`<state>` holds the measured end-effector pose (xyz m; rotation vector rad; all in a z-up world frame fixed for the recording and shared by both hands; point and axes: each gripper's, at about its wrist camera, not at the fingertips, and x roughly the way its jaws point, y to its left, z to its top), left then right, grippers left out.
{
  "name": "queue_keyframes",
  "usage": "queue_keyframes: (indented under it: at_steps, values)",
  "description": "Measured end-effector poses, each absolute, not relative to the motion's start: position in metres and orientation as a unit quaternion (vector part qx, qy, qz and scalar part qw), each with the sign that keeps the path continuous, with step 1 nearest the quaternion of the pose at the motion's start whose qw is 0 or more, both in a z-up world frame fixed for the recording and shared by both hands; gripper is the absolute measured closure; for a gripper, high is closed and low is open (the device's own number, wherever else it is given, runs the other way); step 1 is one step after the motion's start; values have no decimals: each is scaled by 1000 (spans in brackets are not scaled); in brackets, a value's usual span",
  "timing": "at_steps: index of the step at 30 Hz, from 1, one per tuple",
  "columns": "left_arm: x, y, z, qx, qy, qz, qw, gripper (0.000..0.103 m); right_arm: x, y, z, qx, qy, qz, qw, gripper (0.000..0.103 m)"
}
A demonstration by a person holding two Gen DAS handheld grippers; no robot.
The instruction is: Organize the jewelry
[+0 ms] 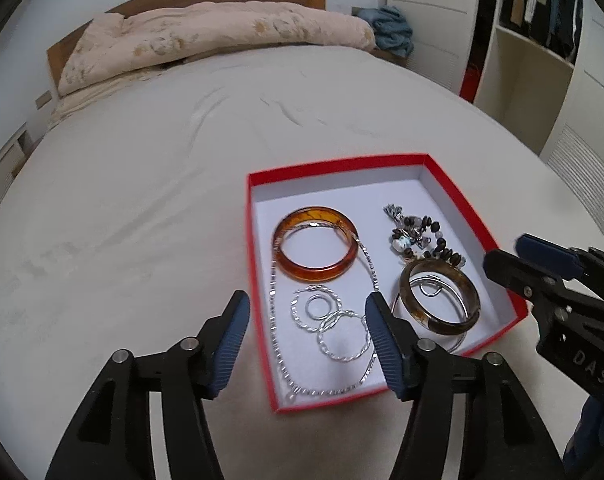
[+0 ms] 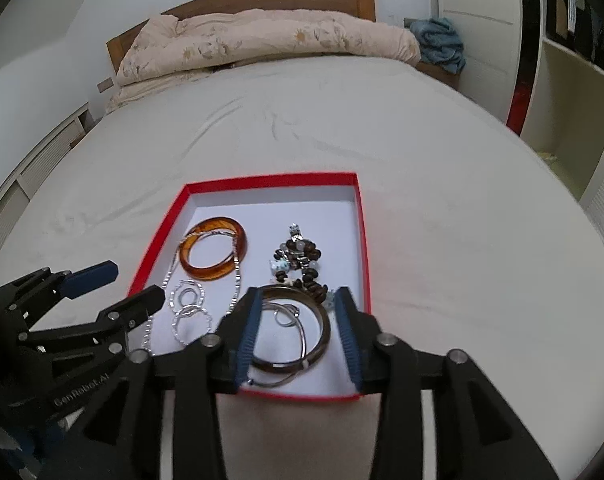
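Both my left tongs (image 1: 307, 330) and right tongs (image 2: 298, 334) hang open and empty above the shallow red cardboard box (image 1: 461, 194), since the jewelry already lies inside.

The bed (image 1: 142, 200) lies bare and wide to the left of the red box (image 1: 258, 240) and beyond it, up to the quilt (image 1: 206, 36) at the headboard. Inside the box, the far strip of floor is bare; bangles, chain and beads crowd the near half. A wardrobe (image 2: 573, 92) stands on the right.
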<state>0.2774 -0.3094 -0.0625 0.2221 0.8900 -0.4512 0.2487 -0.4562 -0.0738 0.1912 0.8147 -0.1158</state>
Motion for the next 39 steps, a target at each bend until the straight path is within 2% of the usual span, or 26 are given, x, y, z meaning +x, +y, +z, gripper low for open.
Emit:
queue_keyframes:
  at_steps: [4, 8, 14, 25, 27, 32, 39]
  values:
    - [262, -289, -41, 100, 409, -200, 885, 40, 232, -442, -52, 80, 381, -62, 919, 55]
    - [245, -264, -18, 87, 398, -187, 894, 37, 216, -424, -32, 65, 368, -64, 925, 40]
    - [216, -224, 18, 66, 383, -166, 906, 34, 184, -391, -4, 48, 351, -57, 933, 33]
    - [154, -167, 63, 54, 355, -141, 923, 24, 125, -338, 34, 30, 329, -47, 943, 29]
    - [141, -160, 69, 57, 344, -131, 928, 19, 116, -331, 38, 28, 326, -45, 944, 28]
    - [112, -139, 80, 60, 330, -113, 935, 17, 92, -311, 42, 21, 324, -50, 945, 22]
    - [81, -119, 92, 61, 308, -99, 944, 14, 68, -285, 43, 12, 322, -30, 946, 21]
